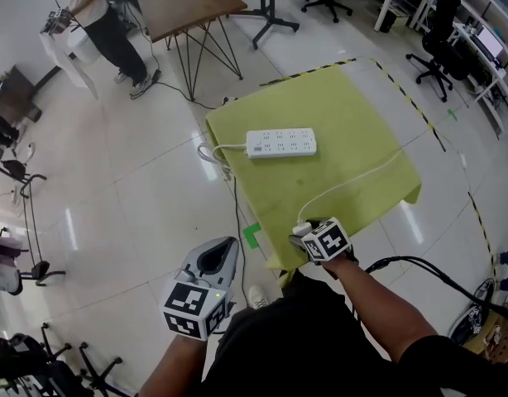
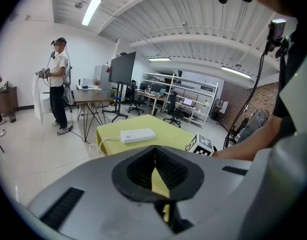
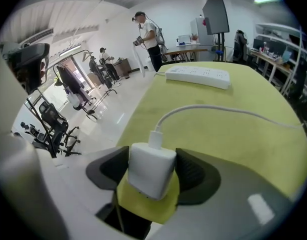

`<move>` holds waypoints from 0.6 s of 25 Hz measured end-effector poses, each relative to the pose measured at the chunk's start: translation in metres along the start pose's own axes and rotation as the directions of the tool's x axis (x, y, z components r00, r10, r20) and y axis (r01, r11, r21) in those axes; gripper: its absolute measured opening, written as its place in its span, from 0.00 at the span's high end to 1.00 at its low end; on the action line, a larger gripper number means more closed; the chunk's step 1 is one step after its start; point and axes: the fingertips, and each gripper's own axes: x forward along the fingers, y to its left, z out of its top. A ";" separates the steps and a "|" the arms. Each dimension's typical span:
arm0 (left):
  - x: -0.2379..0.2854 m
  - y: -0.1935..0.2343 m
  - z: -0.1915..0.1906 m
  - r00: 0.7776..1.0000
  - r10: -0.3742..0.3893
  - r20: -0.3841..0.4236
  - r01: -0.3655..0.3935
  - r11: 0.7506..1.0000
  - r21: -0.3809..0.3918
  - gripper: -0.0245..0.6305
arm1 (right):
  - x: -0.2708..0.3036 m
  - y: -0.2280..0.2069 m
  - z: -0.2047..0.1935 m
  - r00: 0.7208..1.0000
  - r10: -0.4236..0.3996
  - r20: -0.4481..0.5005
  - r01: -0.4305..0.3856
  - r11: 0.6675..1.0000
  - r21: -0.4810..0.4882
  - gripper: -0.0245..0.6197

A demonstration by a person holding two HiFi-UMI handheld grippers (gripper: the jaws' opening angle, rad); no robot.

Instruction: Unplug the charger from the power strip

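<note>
Yellow-green cloth (image 1: 353, 122) covers a table at frame centre, with the white power strip (image 1: 280, 142) on it. Near its lower edge, the right gripper (image 1: 301, 233) clamps the unplugged white charger (image 3: 151, 168), cable (image 1: 353, 184) attached. At lower left, the left gripper (image 2: 154, 156) is closed and empty.

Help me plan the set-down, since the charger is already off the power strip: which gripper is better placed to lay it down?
Right. The right gripper grips the white charger at the yellow table's near edge; the left gripper is shut, empty, and off the table over the floor.
</note>
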 end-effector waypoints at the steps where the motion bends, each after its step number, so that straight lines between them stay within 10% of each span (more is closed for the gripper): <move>1: -0.001 0.001 -0.001 1.000 0.005 0.000 -0.005 1.000 -0.006 0.95 | 0.001 -0.001 0.000 1.000 -0.009 -0.003 0.009 1.000 -0.002 0.51; 15: -0.018 0.010 -0.001 0.999 0.032 0.021 -0.031 0.999 -0.023 0.95 | 0.003 -0.011 0.006 0.995 -0.094 0.021 0.095 0.995 -0.039 0.45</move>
